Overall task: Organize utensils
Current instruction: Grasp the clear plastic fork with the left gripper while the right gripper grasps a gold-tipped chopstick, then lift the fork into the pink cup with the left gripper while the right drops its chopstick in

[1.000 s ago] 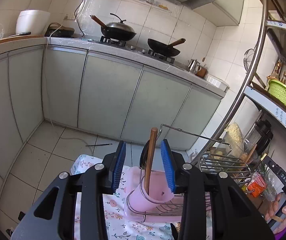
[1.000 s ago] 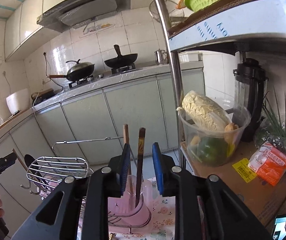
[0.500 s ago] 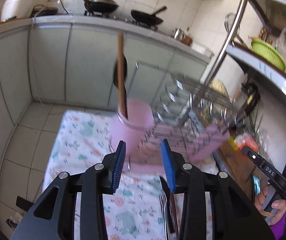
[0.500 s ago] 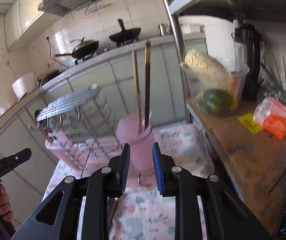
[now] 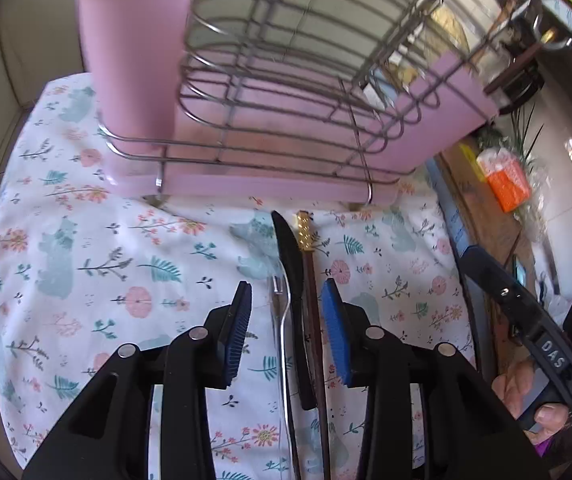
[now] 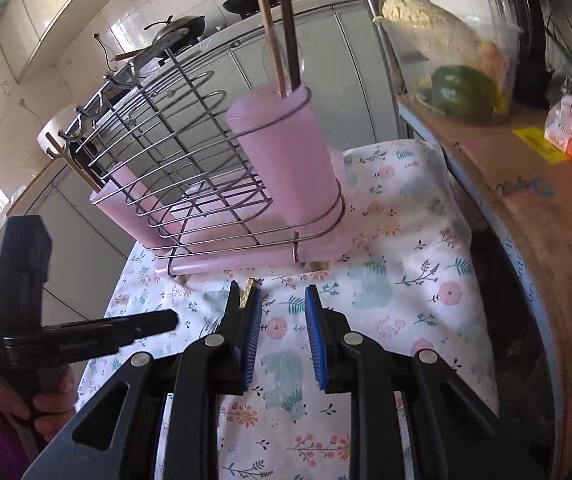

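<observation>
A floral cloth (image 5: 85, 264) is covering the bench, and a wire rack (image 6: 189, 168) on a pink tray is standing at its far side. A pink cup (image 6: 286, 160) is sitting in one end of the rack, holding two upright sticks, one pale and one dark (image 6: 288, 24).

In front of the rack, three utensils are lying side by side on the cloth, pointing toward it: a black knife-like piece (image 5: 292, 276), a dark chopstick with a gold tip (image 5: 310, 280) just to its right, and a thin metal fork (image 5: 281, 320) to its left.

The left claw (image 5: 288, 328) is hanging over these three with its blue pads released, straddling them without pressing on any. The right claw (image 6: 283, 336) is hovering over bare cloth, also released and grasping nothing; the gold tip is showing just beyond its left finger. A hand in a purple sleeve (image 6: 45, 396) is gripping the left handle.
</observation>
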The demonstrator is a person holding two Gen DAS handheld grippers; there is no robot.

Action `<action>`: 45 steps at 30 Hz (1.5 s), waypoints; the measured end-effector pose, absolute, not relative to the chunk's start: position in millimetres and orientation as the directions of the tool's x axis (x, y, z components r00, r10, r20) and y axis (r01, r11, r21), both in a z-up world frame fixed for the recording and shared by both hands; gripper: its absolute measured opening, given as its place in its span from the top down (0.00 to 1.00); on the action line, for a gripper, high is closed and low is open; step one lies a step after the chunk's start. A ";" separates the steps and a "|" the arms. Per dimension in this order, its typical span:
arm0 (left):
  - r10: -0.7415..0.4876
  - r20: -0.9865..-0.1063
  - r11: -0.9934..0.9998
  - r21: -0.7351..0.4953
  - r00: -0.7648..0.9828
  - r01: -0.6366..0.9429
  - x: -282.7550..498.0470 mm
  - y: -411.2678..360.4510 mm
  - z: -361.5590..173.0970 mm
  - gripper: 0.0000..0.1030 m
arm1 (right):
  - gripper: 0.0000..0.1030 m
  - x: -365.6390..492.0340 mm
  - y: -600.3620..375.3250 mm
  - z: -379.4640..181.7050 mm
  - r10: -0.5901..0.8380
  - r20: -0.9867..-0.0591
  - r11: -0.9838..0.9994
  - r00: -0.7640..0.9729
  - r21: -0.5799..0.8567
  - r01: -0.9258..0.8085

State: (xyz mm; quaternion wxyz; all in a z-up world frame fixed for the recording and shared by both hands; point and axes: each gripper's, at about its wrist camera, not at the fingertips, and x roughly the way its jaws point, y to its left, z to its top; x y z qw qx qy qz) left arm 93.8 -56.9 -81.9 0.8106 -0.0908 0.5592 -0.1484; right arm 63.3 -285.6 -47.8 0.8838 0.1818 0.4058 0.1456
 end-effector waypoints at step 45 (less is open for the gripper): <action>-0.305 -0.712 0.934 -0.353 0.633 0.053 46.5 16.0 -29.1 0.87 | 0.82 112.1 -228.7 -86.7 0.552 -0.738 0.819 0.388 0.568 -0.083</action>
